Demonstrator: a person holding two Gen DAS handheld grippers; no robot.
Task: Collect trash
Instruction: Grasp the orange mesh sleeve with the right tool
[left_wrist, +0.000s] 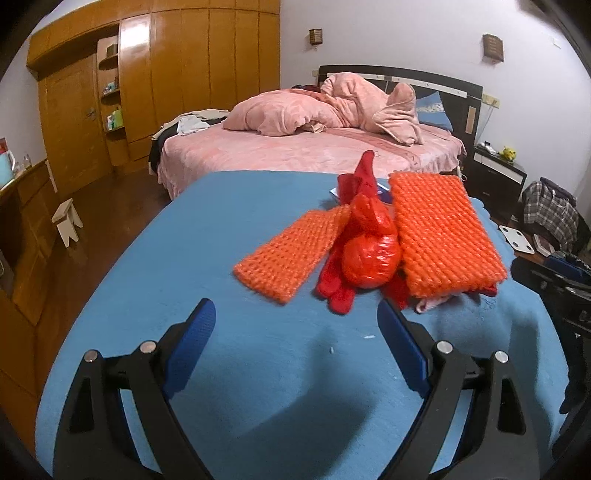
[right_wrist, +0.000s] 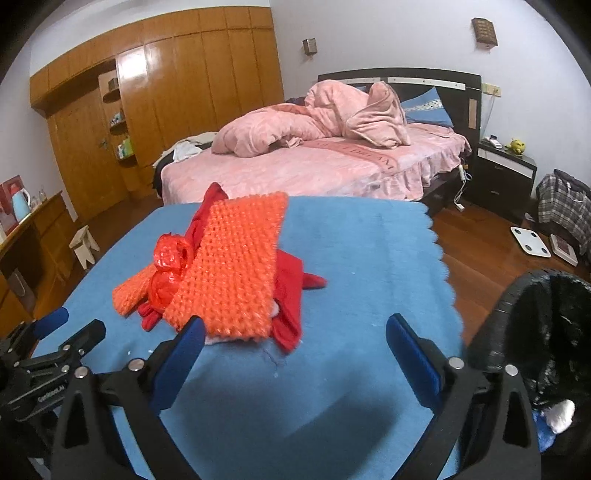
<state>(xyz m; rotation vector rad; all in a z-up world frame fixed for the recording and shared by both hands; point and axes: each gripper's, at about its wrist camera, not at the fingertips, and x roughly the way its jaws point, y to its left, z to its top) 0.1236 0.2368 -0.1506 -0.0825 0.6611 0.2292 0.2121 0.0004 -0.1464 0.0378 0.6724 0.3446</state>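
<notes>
Both hand-held grippers, left (left_wrist: 295, 328) and right (right_wrist: 293, 343), hover spread and empty. Right should pinch the large orange foam net (right_wrist: 232, 273) at its near edge, lifting clear before swinging to the black-lined bin (right_wrist: 517, 317).

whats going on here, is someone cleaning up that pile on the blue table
A person holds a two-finger gripper in each hand over a table covered by a blue cloth. Both the left gripper and the right gripper are open and hold nothing. Ahead lies a pile: two orange foam nets, a knotted red plastic bag and red cloth. A black-lined trash bin stands at the table's right side. Nothing in the pile has been picked up yet.
</notes>
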